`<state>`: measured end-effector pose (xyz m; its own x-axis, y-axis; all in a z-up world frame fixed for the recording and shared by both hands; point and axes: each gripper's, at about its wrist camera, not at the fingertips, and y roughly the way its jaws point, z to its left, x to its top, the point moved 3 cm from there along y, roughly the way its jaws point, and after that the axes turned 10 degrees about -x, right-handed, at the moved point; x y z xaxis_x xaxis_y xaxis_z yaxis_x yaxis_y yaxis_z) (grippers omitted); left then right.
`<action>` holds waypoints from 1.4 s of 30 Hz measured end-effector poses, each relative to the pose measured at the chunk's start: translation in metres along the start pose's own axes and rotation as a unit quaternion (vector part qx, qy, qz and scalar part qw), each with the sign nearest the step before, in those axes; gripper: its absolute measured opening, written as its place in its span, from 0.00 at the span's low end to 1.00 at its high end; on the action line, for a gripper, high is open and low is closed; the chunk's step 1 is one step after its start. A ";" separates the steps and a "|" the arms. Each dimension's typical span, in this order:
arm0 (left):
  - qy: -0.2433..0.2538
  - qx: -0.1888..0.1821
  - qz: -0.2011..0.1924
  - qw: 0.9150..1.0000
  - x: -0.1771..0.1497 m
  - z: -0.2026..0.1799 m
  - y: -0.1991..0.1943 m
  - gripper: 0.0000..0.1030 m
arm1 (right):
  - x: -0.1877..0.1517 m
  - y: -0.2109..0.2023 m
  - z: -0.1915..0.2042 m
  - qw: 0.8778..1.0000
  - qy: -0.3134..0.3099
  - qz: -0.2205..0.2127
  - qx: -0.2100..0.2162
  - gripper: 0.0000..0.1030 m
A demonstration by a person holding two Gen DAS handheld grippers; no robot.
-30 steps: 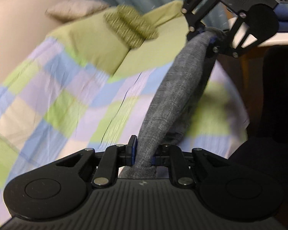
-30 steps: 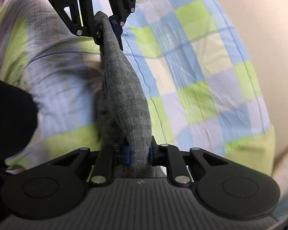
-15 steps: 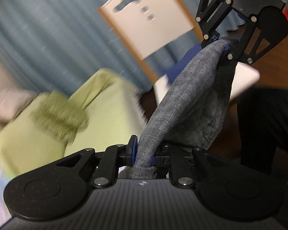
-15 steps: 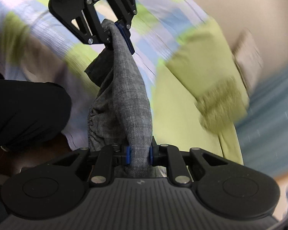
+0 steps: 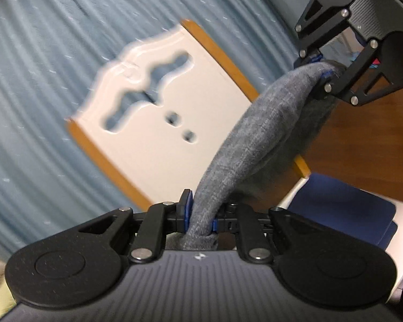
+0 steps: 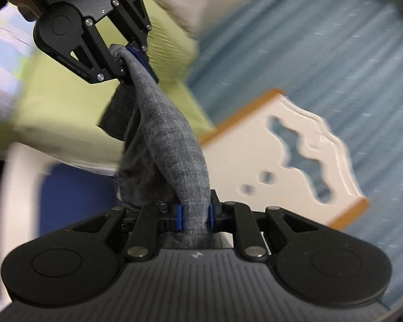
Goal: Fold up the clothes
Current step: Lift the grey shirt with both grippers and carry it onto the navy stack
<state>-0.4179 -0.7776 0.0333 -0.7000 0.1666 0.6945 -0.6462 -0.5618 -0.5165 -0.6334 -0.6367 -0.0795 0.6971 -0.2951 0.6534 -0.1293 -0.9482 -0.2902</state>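
A grey knit garment [image 5: 255, 139] hangs bunched between my two grippers, held in the air. My left gripper [image 5: 200, 214] is shut on one end of it. My right gripper [image 5: 319, 67] shows at the upper right of the left wrist view, shut on the other end. In the right wrist view my right gripper [image 6: 193, 214] pinches the garment [image 6: 169, 145], and my left gripper [image 6: 129, 56] holds the far end at the upper left. Loose folds of the cloth sag below the taut strip.
A white chair back with wooden edges [image 5: 158, 102] stands in front of blue curtains [image 5: 40, 53]. A dark blue folded cloth [image 5: 344, 209] lies on the white seat. The bed with green bedding [image 6: 67, 102] is at left in the right wrist view. Wooden floor [image 5: 376, 147] is at right.
Both grippers have swung away from the checked bed cover toward the chair and curtains, carrying the grey garment between them. Both stay shut on it.
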 end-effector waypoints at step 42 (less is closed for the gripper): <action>0.096 -0.016 0.065 0.993 -0.146 -0.074 0.032 0.21 | -0.116 -0.020 0.148 0.994 -0.074 0.071 0.040 0.20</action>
<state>-0.3584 -0.7598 -0.1217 -0.8216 0.2471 0.5138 -0.5531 -0.5636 -0.6136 -0.6070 -0.5665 -0.2530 0.7723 -0.3989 0.4943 -0.1810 -0.8841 -0.4307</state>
